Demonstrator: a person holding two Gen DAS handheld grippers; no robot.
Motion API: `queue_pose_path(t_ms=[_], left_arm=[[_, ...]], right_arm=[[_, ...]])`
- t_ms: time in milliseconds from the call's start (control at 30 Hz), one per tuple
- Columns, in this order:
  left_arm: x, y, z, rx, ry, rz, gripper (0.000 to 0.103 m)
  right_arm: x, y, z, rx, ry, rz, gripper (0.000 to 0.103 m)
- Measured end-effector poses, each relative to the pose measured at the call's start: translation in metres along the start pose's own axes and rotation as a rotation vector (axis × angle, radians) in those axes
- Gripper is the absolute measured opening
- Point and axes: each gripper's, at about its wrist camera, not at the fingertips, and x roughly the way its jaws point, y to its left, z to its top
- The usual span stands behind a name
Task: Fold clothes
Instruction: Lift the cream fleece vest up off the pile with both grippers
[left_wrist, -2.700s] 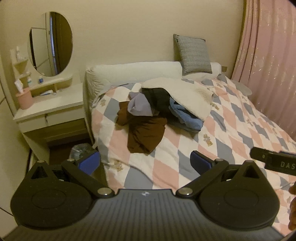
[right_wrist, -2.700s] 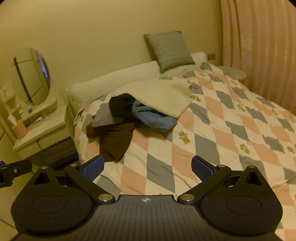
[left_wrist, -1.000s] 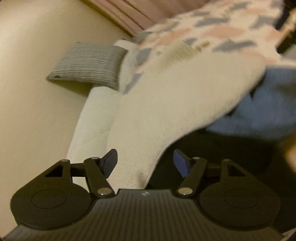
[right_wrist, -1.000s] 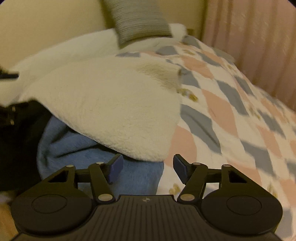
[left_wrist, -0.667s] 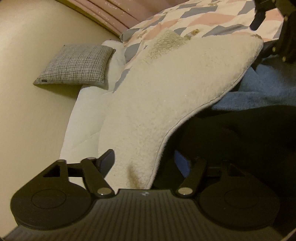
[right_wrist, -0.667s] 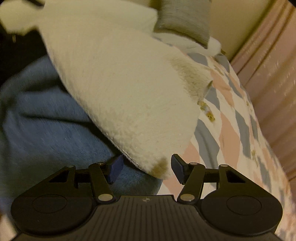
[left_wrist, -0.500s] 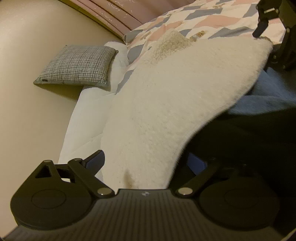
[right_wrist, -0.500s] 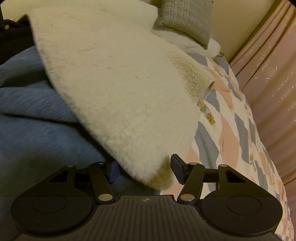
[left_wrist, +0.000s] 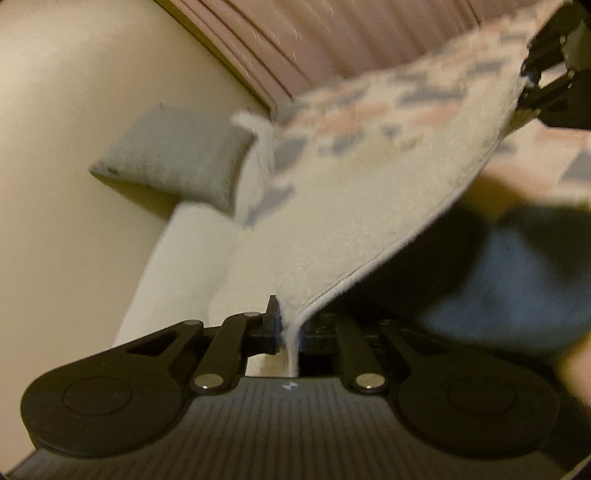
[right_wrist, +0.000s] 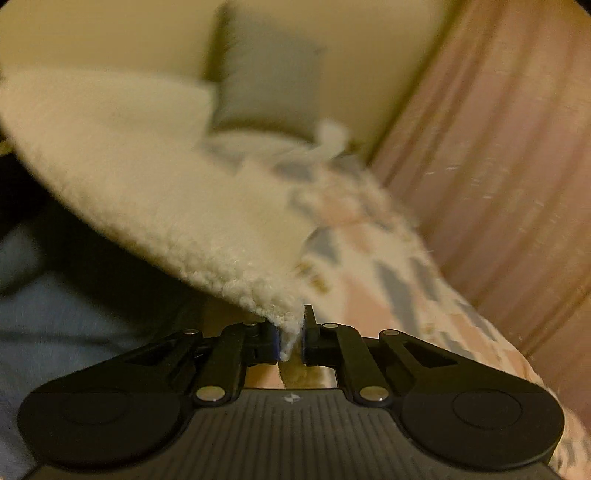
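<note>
Left gripper (left_wrist: 289, 330): jaws pinched on a corner of the cream fleece garment (left_wrist: 354, 199), bottom centre of the left wrist view.
Right gripper (right_wrist: 290, 339): jaws clamped on another corner of the same fleece, bottom centre of its own view; also seen at the upper right of the left wrist view, at the fleece's far corner.
Cream fleece garment: stretched between the two grippers, lifted above the blue garment (right_wrist: 55, 325) and dark clothes beneath.
Bed: checked quilt (right_wrist: 399, 291), right of frame.
Grey cushion (left_wrist: 173, 155): against the wall, upper left.
Pink curtain (right_wrist: 498, 166): right side, blurred.
</note>
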Motion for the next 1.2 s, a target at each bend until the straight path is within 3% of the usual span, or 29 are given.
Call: queue_pose_path(t_ms=[267,433,600,800,967,1200], left_arm=[[-0.140,-0.012,0.076,-0.119,-0.248,-0.030,0.006],[-0.232,-0.071,0.111,-0.166,-0.345,-0.184,0.006],[-0.307,-0.157,0.145,-0.179,-0.407,-0.357,0.006],[-0.411,-0.268,0.182,-0.235,-0.504,-0.559,0.006],[-0.481,-0.328,0.187,-0.342,-0.508,-0.730,0.006],[-0.545,-0.381,0.215,-0.346,-0.552,-0.870,0.006]], right_arm=[[-0.131,-0.105,0.000,0.251,-0.143,-0.158,0.008],[-0.235,-0.170,-0.044,0.387,-0.175,-0.268,0.008],[-0.353,-0.242,-0.115,0.483,-0.162,-0.389,0.008],[-0.512,-0.321,-0.201,0.467,-0.184,-0.562,0.009],[-0.618,-0.359,-0.255,0.387,-0.187,-0.631,0.009],[-0.666,-0.397,-0.289,0.403,-0.163,-0.725,0.009]])
